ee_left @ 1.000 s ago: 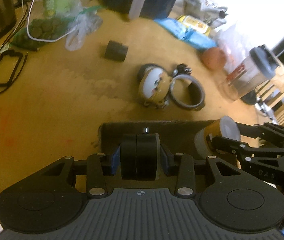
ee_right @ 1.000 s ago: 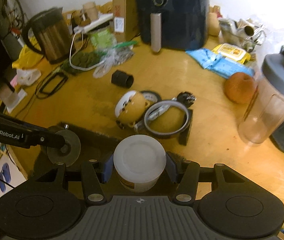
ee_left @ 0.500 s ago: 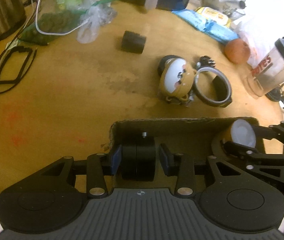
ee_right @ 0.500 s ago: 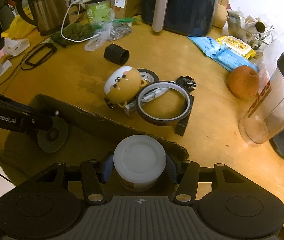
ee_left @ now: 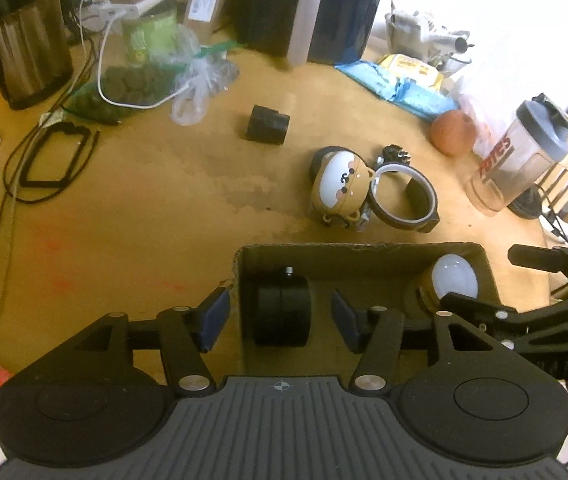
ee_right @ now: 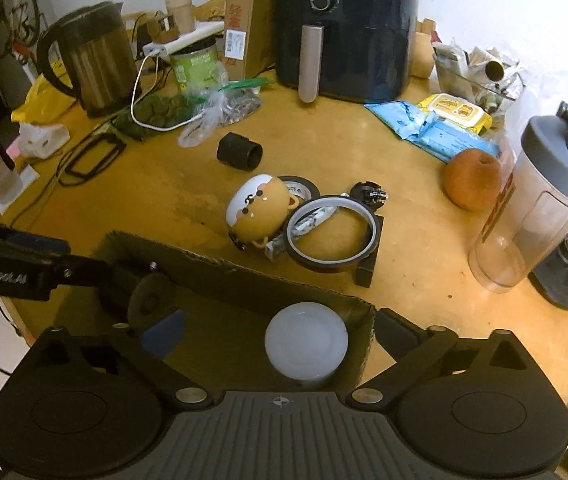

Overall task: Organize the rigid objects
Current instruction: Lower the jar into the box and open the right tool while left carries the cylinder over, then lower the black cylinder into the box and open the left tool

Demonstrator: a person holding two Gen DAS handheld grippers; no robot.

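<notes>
Both grippers are opening over the cardboard box (ee_left: 364, 254): the left gripper (ee_left: 279, 314) fingers are parting around the black wheel (ee_left: 281, 310), the right gripper (ee_right: 267, 334) fingers are spreading wide beside the white-lidded jar (ee_right: 306, 340)

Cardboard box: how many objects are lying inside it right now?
2. A black wheel sits at the cardboard box's left end, and a white-lidded jar at its right end; the near part is hidden by the grippers.

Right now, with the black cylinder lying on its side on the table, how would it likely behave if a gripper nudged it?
The black cylinder lies on its curved side, so a sideways push would probably roll it. It looks rigid and hollow at one end, likely light. Its smooth surface may slip between pads.
</notes>
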